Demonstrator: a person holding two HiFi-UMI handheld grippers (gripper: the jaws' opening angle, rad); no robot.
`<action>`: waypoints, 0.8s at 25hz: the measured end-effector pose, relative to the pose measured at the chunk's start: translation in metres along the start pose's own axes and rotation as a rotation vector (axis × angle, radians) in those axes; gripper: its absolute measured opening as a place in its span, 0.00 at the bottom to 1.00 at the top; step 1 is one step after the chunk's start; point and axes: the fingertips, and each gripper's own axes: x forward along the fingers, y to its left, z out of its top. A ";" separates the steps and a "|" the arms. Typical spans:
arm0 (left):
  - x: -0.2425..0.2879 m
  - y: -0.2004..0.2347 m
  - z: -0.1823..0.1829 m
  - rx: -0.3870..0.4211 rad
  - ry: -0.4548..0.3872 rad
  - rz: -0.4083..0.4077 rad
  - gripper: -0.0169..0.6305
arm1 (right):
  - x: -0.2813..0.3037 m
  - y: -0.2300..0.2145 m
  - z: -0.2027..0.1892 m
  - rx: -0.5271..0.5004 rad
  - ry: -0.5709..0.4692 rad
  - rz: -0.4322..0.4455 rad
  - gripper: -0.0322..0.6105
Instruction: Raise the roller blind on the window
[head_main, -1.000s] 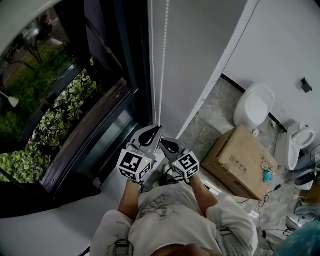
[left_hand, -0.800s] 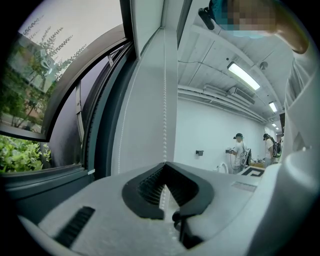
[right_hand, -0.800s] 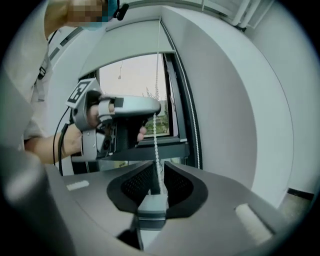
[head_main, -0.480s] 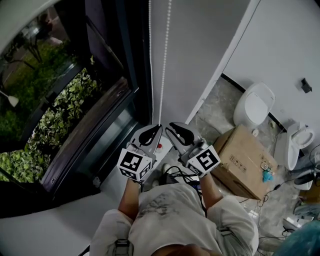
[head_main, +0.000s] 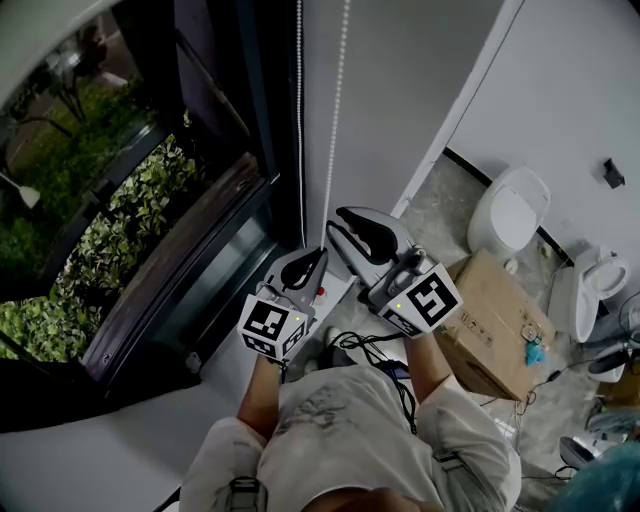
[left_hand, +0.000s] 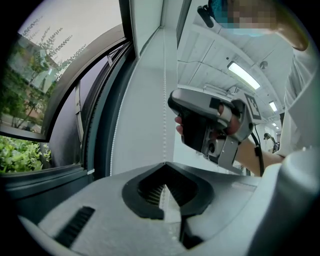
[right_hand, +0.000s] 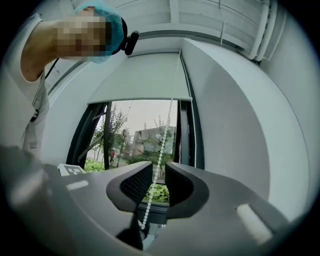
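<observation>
A white bead chain (head_main: 333, 120) hangs in two strands beside the dark window frame (head_main: 262, 130). My left gripper (head_main: 318, 252) is shut on the chain low down; in the left gripper view the chain (left_hand: 164, 90) rises straight from its closed tips (left_hand: 164, 163). My right gripper (head_main: 338, 224) is higher on the same strand. Its jaws have just been opening, and the chain (right_hand: 162, 142) runs loose through the gap between them (right_hand: 159, 169) without touching the pads. The grey roller blind (right_hand: 142, 80) covers the upper part of the window.
Past the glass are green shrubs (head_main: 120, 240). A white wall (head_main: 400, 100) stands right of the chain. On the floor at the right are a cardboard box (head_main: 495, 320), a white toilet (head_main: 510, 205) and black cables (head_main: 360, 345).
The right gripper has opened, let go of the chain and risen along it, from beside the left gripper to above it. The left gripper has kept still, shut on the chain.
</observation>
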 end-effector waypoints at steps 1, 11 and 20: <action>0.000 -0.001 0.000 0.000 0.000 -0.001 0.04 | 0.003 0.000 0.004 -0.008 -0.005 0.005 0.19; 0.002 -0.005 0.000 -0.002 -0.001 -0.002 0.04 | 0.021 -0.008 0.023 -0.046 -0.028 0.001 0.13; 0.002 -0.007 -0.001 -0.010 -0.013 0.000 0.04 | 0.020 -0.006 0.021 -0.016 -0.025 0.020 0.07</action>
